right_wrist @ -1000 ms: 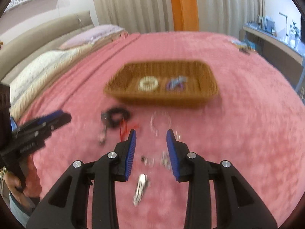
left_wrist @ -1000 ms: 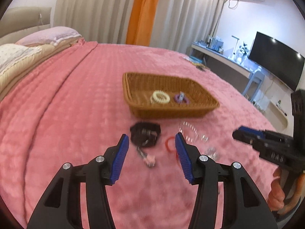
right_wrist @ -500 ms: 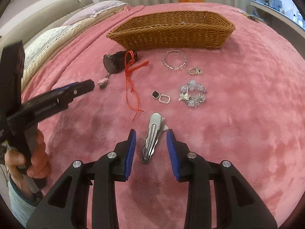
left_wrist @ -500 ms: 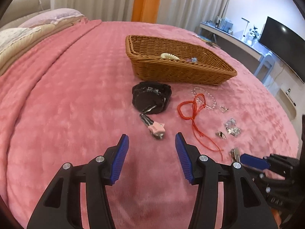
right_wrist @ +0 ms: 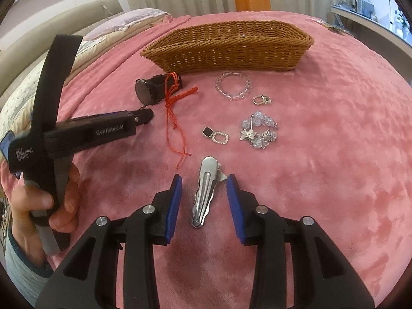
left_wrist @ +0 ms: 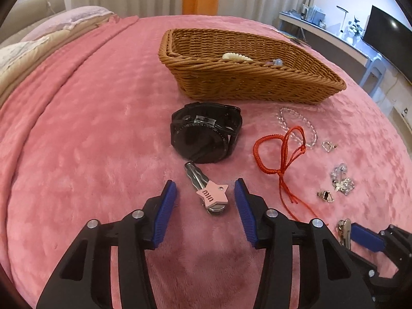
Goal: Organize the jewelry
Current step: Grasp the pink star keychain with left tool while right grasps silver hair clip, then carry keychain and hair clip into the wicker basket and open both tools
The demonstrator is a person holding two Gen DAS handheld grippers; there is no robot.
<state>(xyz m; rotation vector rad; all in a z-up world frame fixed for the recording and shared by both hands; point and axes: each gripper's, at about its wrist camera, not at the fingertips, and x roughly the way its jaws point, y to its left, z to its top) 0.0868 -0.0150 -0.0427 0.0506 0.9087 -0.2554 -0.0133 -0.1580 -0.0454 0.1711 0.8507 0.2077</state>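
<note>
Setting: While a pink plush bedspread (left_wrist: 77, 134) fills both wrist views, a brown wicker basket (left_wrist: 247, 82) is seen at its far side, with loose jewelry scattered in front of it.
Left gripper (left_wrist: 206, 200): Its blue-padded jaws are spread wide and nothing is gripped; a hair clip with a pink star (left_wrist: 209, 190) is framed between the tips, untouched by either pad.
Right gripper (right_wrist: 204, 195): Its jaws are likewise held apart and empty; a silver metal hair clip (right_wrist: 204, 193) lies lengthwise in the gap, clear of both pads.
Basket contents: A cream beaded bracelet (left_wrist: 235, 56) and a small bluish piece (left_wrist: 276, 62), too small to be named, are seen inside.
Still on the bedspread: A black watch (left_wrist: 203, 134) is just beyond the star clip; a red cord bracelet (left_wrist: 280, 152), a clear bead bracelet (right_wrist: 233, 87), a small ring-like charm (right_wrist: 260, 100), a pair of square earrings (right_wrist: 215, 134) and a crystal charm cluster (right_wrist: 260, 134) lie toward the right.
Step in hand: Judged as the approach to a double pick, each clip being lined up for a grasp; most pieces remain unsorted.
Next move: Each pair of tongs would need to be lowered slightly into the soft pile and closed across the narrow width of its clip, then carried over the basket rim.
</note>
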